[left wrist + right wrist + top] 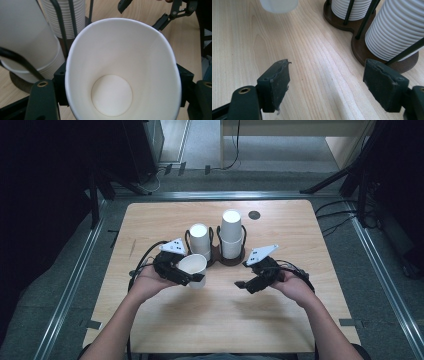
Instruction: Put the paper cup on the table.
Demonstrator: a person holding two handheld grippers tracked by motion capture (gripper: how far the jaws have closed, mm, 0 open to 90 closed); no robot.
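While your left gripper [196,277] pinches that paper cup [120,72] just in front of the cup holder [362,53], go easy so it doesn't crumple, and bring your empty, wide-open right gripper [325,86] over.

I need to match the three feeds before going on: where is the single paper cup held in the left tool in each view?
High view: the paper cup sits left of centre, in the left tool, in front of the cup holder.
Left gripper view: the cup spans the centre, mouth towards the camera.
Right gripper view: its blurred white side is at the top edge.
Shared landmark: the cup holder's dark base.
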